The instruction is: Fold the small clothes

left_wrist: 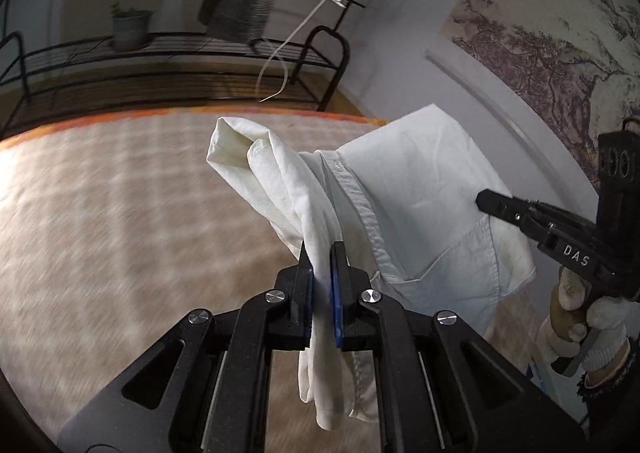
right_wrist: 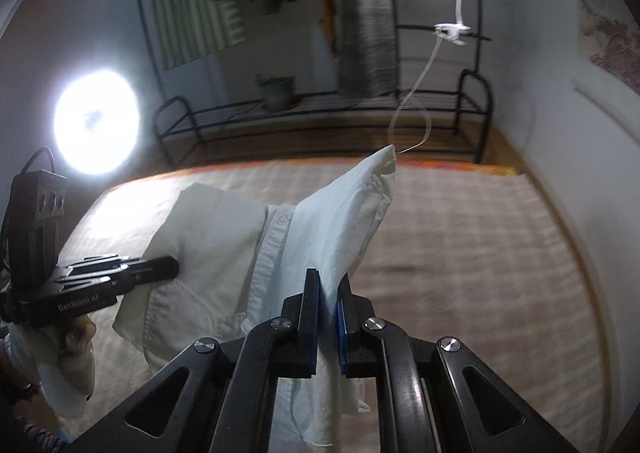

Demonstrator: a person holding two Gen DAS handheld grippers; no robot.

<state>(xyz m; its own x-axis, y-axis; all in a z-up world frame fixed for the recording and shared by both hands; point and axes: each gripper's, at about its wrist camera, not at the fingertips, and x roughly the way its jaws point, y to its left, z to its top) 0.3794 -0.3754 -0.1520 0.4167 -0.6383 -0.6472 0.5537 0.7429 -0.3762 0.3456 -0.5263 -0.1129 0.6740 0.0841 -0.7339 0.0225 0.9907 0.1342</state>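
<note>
Shirt hangs in the air between my two grippers, above the bed.

The white shirt (left_wrist: pixel 420 205) stretches sideways, left gripper (left_wrist: pixel 322 265) and right gripper (right_wrist: pixel 328 293) each clamped on a bunched end (equally near); the bed (left_wrist: pixel 120 213) lies below.

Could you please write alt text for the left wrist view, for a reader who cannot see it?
The left gripper pinches a bunched white shirt lifted above a checked cloth surface. At right, the right gripper, held in a gloved hand, also grips the shirt.
</note>
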